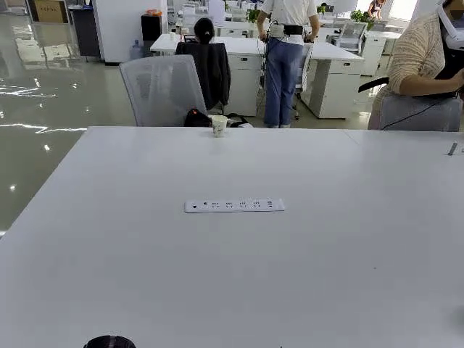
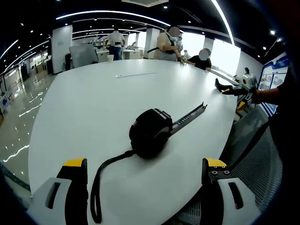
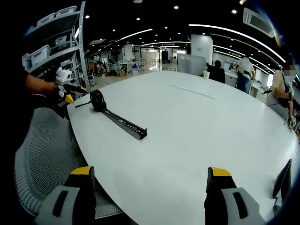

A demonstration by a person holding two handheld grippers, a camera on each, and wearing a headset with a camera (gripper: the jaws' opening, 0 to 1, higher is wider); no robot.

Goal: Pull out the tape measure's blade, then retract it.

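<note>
The black tape measure (image 2: 150, 132) lies on the white table (image 2: 93, 108) near its front edge, just ahead of my left gripper (image 2: 144, 165). That gripper is open, with nothing between its yellow-tipped fingers. The tape measure's blade (image 2: 188, 115) sticks out to the right, and its black wrist strap (image 2: 99, 187) trails toward me. In the right gripper view the tape measure (image 3: 97, 101) sits far left, and the blade (image 3: 124, 124) points toward my right gripper (image 3: 150, 172), which is open and well apart from the blade's end.
A white power strip (image 1: 234, 206) lies mid-table, and a paper cup (image 1: 219, 125) stands at the far edge. A grey mesh chair (image 3: 44, 154) sits below the table's front edge. An office chair (image 1: 163, 90) and several people are beyond the table.
</note>
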